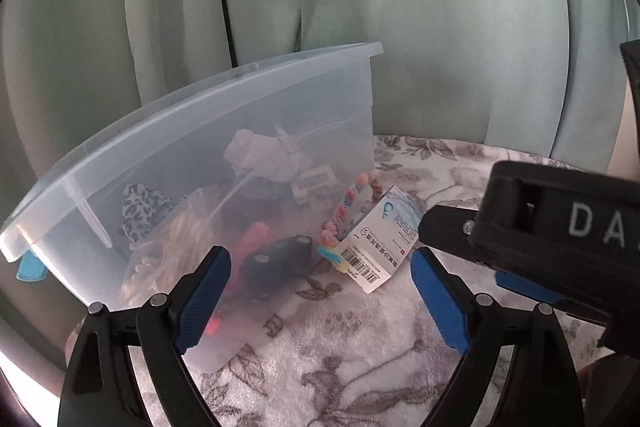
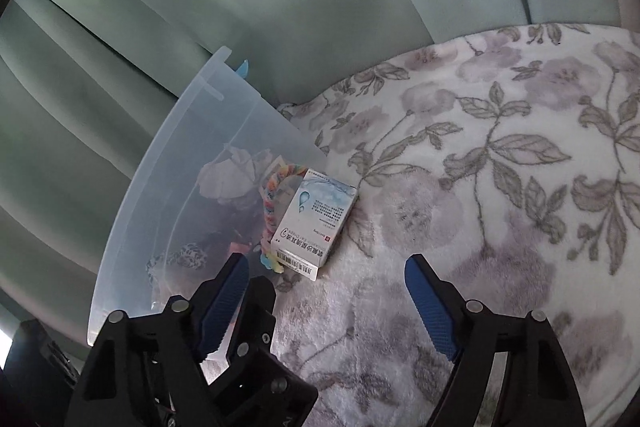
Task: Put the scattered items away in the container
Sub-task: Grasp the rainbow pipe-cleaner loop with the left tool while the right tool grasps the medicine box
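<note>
Gaping wide and empty, the left gripper [image 1: 320, 291] and right gripper [image 2: 326, 301] hover over the floral blanket [image 2: 480, 155]. Just ahead, a small box [image 2: 310, 223] and braided band [image 2: 270, 211] lean against the bin [image 1: 192, 147], its contents blurred behind cloudy plastic.

- Our left gripper [image 1: 320, 291] has two black arms shaped like open triangles, each tipped with a blue, finely ribbed pad [image 1: 204, 301].
- Round silver rivets [image 1: 158, 300] sit at the arm joints, just behind the pads.
- Our right gripper [image 2: 326, 301] is built the same: black arms, blue textured pads [image 2: 430, 309], silver pivot pins [image 2: 473, 305].
- Its black body [image 1: 560, 215], right of the left gripper's pads, carries pale raised letters "DA" [image 1: 596, 223] and a small screw [image 1: 468, 226].
</note>
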Motion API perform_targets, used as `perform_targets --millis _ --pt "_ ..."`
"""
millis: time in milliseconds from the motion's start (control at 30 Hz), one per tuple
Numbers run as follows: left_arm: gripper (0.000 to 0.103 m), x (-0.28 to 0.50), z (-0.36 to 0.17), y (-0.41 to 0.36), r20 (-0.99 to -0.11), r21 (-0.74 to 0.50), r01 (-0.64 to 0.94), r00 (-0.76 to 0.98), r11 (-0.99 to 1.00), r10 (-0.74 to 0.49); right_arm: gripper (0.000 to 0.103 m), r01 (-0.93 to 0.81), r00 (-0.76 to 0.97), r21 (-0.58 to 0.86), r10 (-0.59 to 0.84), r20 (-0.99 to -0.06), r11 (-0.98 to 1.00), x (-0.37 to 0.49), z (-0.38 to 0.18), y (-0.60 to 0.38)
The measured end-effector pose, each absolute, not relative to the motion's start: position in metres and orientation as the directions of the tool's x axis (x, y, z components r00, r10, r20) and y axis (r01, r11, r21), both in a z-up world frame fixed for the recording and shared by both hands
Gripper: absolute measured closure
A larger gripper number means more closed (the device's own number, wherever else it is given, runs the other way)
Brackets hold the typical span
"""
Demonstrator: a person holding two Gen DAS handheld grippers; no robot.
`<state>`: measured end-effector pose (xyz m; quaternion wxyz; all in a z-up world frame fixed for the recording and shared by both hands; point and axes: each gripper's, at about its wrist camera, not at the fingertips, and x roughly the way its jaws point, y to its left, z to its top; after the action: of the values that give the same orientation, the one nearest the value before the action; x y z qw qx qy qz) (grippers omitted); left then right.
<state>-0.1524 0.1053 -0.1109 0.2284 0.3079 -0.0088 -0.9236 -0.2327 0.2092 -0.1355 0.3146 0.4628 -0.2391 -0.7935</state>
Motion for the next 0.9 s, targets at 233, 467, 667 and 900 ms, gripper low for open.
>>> perform_targets --millis 233,467,667,900 --pt "0.013 -0.164 -0.122 0.095 -0.61 0.137 0.412 -0.681 -0.901 -0.404 0.024 0.266 -0.267 0.743 -0.787 -0.556 -0.615 -0.27 -0.149 0.192" --pt "0.013 -0.167 -0.122 0.092 -0.614 0.137 0.414 -0.678 -0.9 -0.405 0.027 0.265 -0.202 0.713 -0.76 -0.618 -0.649 -0.297 -0.162 0.178" --pt "0.013 -0.169 -0.122 0.096 -0.614 0.144 0.428 -0.668 -0.892 -0.42 0.028 0.303 -0.122 0.699 -0.754 -0.646 -0.648 -0.311 -0.166 0.166" --pt "0.013 -0.174 -0.123 0.102 -0.614 0.184 0.437 -0.648 -0.88 -0.45 0.027 0.31 -0.061 0.699 -0.747 -0.662 -0.644 -0.325 -0.167 0.156"
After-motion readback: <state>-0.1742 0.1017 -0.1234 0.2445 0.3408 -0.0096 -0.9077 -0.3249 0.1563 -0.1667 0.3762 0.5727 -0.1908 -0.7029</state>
